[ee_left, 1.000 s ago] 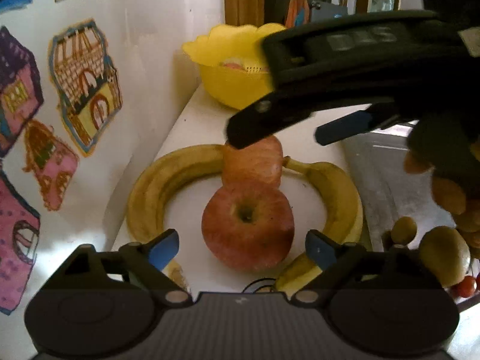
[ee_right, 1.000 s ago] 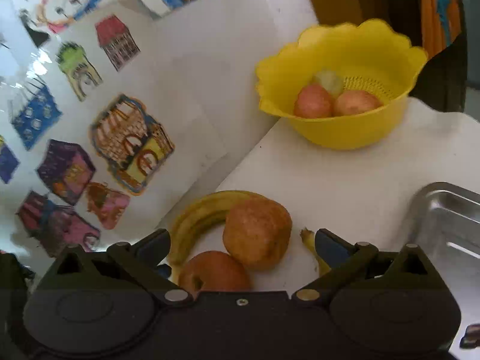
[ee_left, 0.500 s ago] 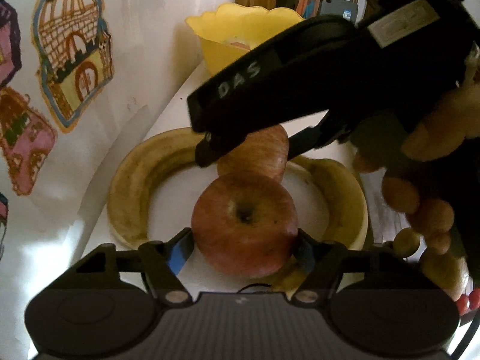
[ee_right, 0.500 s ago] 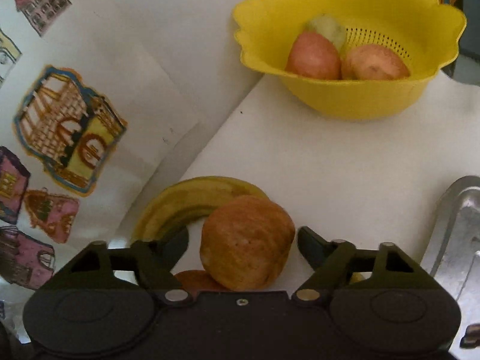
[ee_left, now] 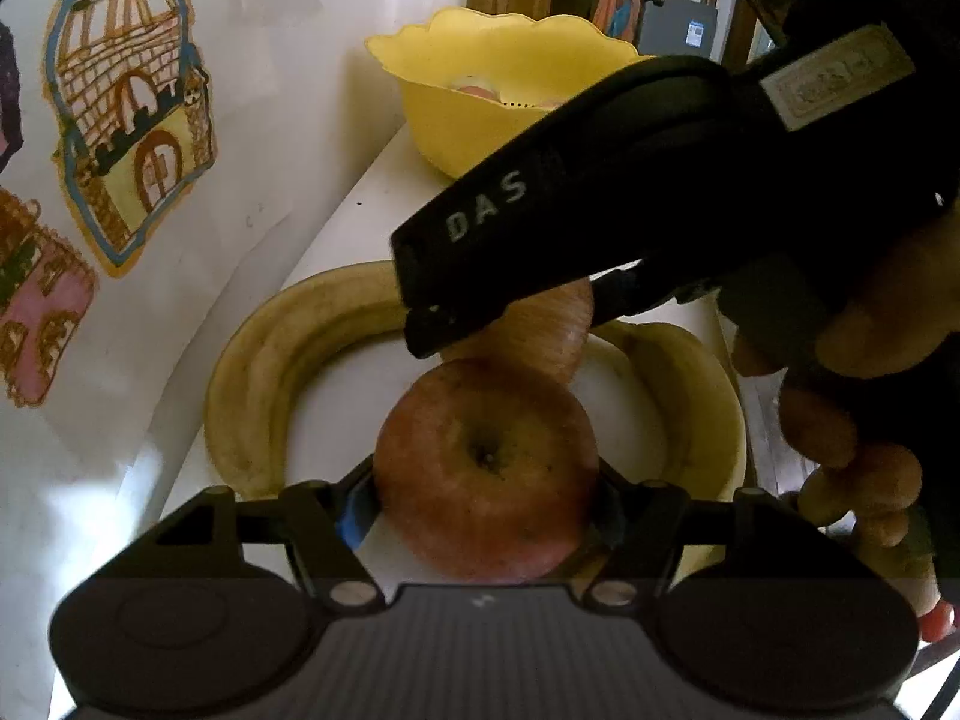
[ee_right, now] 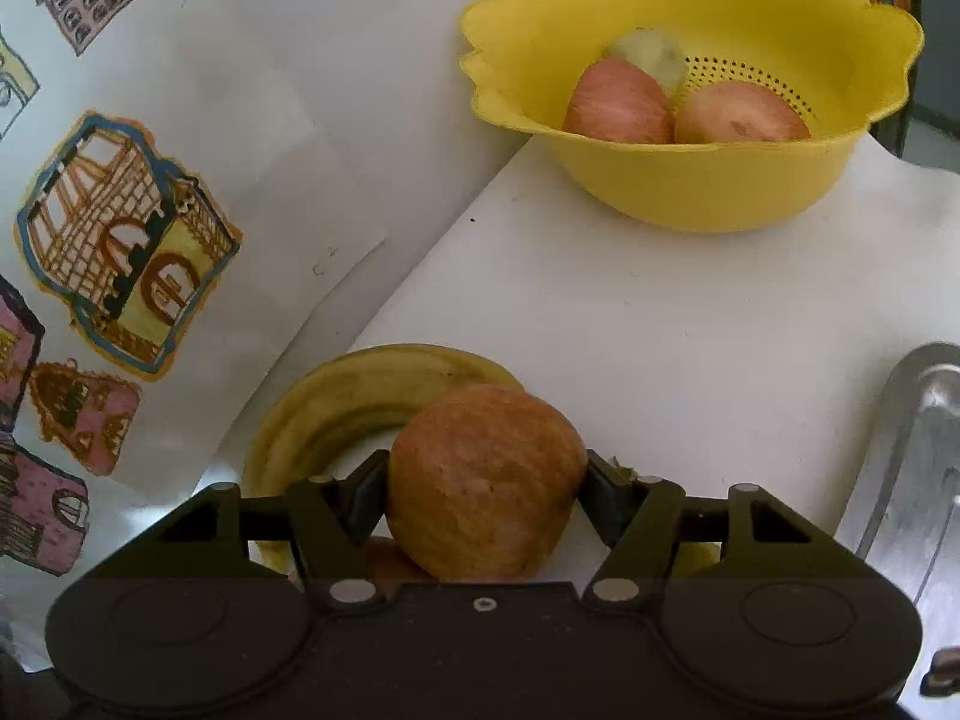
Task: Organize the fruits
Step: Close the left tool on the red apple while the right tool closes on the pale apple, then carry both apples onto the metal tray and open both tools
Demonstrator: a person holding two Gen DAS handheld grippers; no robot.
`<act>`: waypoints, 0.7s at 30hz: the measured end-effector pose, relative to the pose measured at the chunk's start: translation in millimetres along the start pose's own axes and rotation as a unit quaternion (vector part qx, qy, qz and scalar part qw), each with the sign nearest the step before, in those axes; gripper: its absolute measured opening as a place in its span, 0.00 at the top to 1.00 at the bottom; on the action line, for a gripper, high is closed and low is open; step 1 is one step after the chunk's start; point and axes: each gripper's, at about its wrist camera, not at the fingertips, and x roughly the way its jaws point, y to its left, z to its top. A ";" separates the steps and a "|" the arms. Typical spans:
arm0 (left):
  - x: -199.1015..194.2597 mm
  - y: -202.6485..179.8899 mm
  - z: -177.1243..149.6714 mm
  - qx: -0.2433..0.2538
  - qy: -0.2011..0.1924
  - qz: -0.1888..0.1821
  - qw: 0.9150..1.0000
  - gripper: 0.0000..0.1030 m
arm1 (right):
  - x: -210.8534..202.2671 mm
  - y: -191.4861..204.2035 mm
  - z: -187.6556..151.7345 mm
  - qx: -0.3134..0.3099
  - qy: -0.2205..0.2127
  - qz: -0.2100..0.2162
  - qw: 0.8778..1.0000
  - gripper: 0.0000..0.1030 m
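Two red apples sit on the white counter inside a ring of bananas [ee_left: 270, 372]. My left gripper [ee_left: 486, 498] is shut on the near apple [ee_left: 486, 468], stem end up. My right gripper [ee_right: 486, 495] is shut on the far apple [ee_right: 483, 480]; in the left wrist view that apple [ee_left: 540, 330] shows under the right gripper's black body. The bananas also show in the right wrist view [ee_right: 360, 396]. A yellow colander bowl [ee_right: 708, 192] at the back holds two apples [ee_right: 618, 102] and a pale green fruit [ee_right: 651, 54]. It also shows in the left wrist view [ee_left: 468, 120].
A wall with children's house drawings [ee_right: 126, 246] runs along the left of the counter. A metal sink edge [ee_right: 912, 450] lies at the right. Small brown fruits and a red one [ee_left: 936, 624] lie at the right in the left wrist view.
Both grippers moved down and forward and closed, each on its own apple. A second ago both were open above the fruit.
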 end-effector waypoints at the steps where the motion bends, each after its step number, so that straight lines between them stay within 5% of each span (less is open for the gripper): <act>1: 0.1 -0.3 -0.6 0.000 0.000 0.000 1.000 0.30 | -1.1 -0.9 -0.9 0.002 -0.001 0.002 1.000 0.35; 21: -28.0 7.7 -19.6 -0.039 -0.006 0.019 0.999 0.30 | -33.2 -16.6 -30.9 0.052 -0.040 0.051 0.997 0.35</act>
